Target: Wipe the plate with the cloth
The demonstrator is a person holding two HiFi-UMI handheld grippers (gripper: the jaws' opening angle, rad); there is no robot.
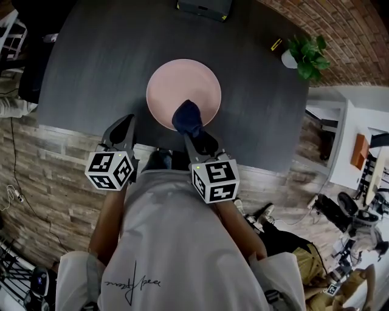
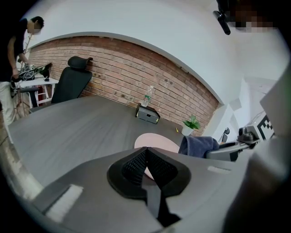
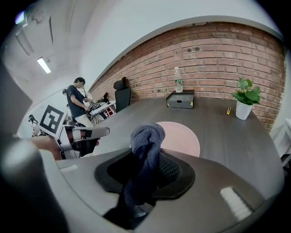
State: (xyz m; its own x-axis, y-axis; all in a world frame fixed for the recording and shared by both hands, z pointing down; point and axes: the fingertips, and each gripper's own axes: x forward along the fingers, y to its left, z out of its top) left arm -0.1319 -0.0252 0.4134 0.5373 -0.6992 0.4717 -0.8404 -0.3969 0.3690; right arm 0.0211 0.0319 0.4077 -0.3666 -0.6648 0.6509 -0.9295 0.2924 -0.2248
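Left gripper (image 2: 145, 157): fingers pressed together on nothing. It hovers at the near edge of the surface (image 1: 91, 61), left of the plate and apart from it, so nothing steadies the plate.
Right gripper (image 3: 145, 160): fingers clenched on the dark blue cloth and aimed at the plate's near rim.
Cloth (image 1: 187, 118): bunched into a knob that stands out past the fingertips, over the near right part of the plate. Whether it touches cannot be told.
Plate (image 1: 182, 82): pink, lying flat near the front edge of the surface, with nothing else on it.
Risk, sliding: the plate is unheld. A firm stroke could shove it across the smooth surface, and a pull towards the near side could carry it to the edge.
Risk, grip: drag on the plate could tug the cloth out of the fingers.
Risk, contact: the wad is small, so pressing too low would put hard fingertips on the plate or tip it at the rim.
Risk, coverage: a tight knob wipes a narrow track, so the far half may be missed.
Far things: the box (image 1: 203, 7) and the potted plant (image 1: 307, 56) are well apart from the plate and unlikely to be struck.
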